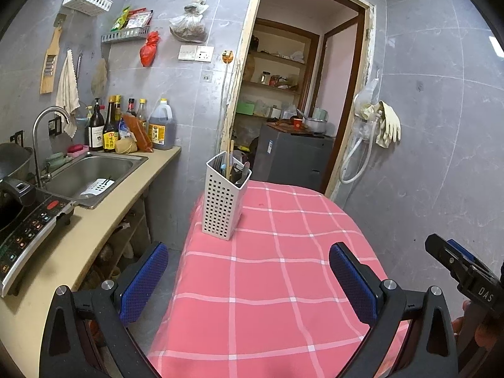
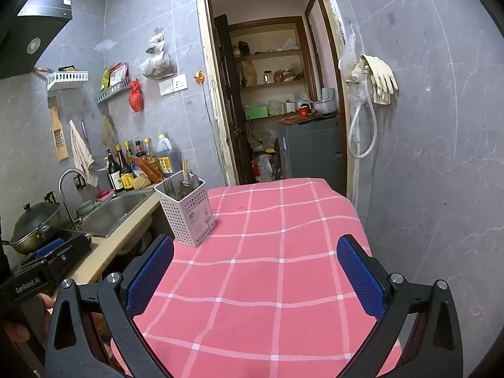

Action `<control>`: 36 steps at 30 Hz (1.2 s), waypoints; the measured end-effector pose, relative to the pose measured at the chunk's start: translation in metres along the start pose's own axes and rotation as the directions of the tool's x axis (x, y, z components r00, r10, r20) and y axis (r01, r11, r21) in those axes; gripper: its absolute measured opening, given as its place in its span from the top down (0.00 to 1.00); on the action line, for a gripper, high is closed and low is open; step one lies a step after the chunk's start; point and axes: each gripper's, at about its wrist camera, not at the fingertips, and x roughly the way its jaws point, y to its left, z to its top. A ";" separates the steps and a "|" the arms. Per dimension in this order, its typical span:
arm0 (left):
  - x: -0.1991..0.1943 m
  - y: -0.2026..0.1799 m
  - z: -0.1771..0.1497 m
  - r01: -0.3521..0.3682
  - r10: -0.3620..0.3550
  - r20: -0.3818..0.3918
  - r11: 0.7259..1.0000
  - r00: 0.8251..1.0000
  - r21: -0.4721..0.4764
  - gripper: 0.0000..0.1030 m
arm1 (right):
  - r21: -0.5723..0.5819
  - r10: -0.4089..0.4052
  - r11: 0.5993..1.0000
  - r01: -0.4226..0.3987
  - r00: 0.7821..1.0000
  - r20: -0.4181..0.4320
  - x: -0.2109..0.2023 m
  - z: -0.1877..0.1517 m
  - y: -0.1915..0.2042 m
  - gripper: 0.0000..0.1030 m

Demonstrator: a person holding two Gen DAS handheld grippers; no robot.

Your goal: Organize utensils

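Note:
A white perforated utensil holder (image 1: pixel 224 201) stands upright at the far left corner of a table under a pink checked cloth (image 1: pixel 283 267). It holds chopsticks, a spoon and other cutlery (image 1: pixel 236 170). My left gripper (image 1: pixel 249 271) is open and empty, well short of the holder, above the cloth. In the right wrist view the holder (image 2: pixel 187 209) stands at the table's left edge with forks, spoons and chopsticks (image 2: pixel 186 181) in it. My right gripper (image 2: pixel 255 267) is open and empty above the cloth (image 2: pixel 267 252). The right gripper's body (image 1: pixel 463 271) shows in the left view.
A counter (image 1: pixel 104 220) runs along the left with a steel sink (image 1: pixel 91 173), a tap, sauce bottles (image 1: pixel 110 126) and an induction cooker (image 1: pixel 28 230). A wok (image 2: pixel 34 226) sits beside the sink. A doorway (image 1: pixel 299 94) lies behind the table. Gloves (image 1: pixel 389 123) hang on the right wall.

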 end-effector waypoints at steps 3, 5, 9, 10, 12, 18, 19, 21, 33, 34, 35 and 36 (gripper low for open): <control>0.000 0.000 0.000 0.002 -0.002 0.000 1.000 1.000 0.001 0.00 | 0.000 0.001 1.000 -0.001 1.000 -0.006 0.003 0.000 0.000 0.01; 0.001 0.000 0.000 0.001 -0.001 -0.002 1.000 1.000 0.002 0.00 | 0.003 0.001 1.000 -0.001 1.000 -0.009 0.004 0.000 -0.001 0.01; 0.003 0.001 0.000 0.000 0.000 -0.006 1.000 1.000 0.001 0.00 | 0.001 0.004 1.000 -0.004 1.000 -0.015 0.006 0.000 0.000 0.01; 0.002 0.002 0.000 0.000 0.000 -0.006 1.000 1.000 0.000 0.00 | 0.001 0.004 1.000 -0.004 1.000 -0.014 0.006 0.000 0.000 0.01; 0.003 0.002 0.000 0.001 -0.001 -0.007 1.000 1.000 -0.001 0.00 | 0.001 0.004 1.000 -0.004 1.000 -0.016 0.007 0.000 0.000 0.01; 0.005 0.003 0.000 0.000 0.000 -0.009 1.000 1.000 0.000 0.00 | 0.001 0.004 1.000 -0.004 1.000 -0.015 0.007 0.000 0.000 0.01; 0.005 0.003 0.000 0.000 0.000 -0.010 1.000 1.000 0.002 0.00 | 0.001 0.004 1.000 -0.004 1.000 -0.016 0.007 0.000 0.000 0.01; 0.005 0.002 0.000 0.000 0.000 -0.009 1.000 1.000 0.001 0.00 | 0.002 0.004 1.000 -0.004 1.000 -0.016 0.007 0.000 0.001 0.01; 0.005 0.004 0.000 0.000 0.000 -0.007 1.000 1.000 0.000 0.00 | 0.002 0.005 1.000 -0.004 1.000 -0.015 0.007 0.000 0.001 0.01; 0.005 0.004 0.000 -0.001 0.001 -0.007 1.000 1.000 -0.001 0.00 | 0.003 0.005 1.000 -0.004 1.000 -0.016 0.007 0.000 0.001 0.01; 0.005 0.004 0.000 -0.002 0.002 -0.007 1.000 1.000 -0.002 0.00 | 0.004 0.004 1.000 -0.004 1.000 -0.016 0.007 0.000 0.001 0.01; 0.004 0.004 0.000 -0.001 0.001 -0.005 1.000 1.000 -0.002 0.00 | 0.004 0.004 1.000 -0.004 1.000 -0.015 0.007 0.000 0.001 0.01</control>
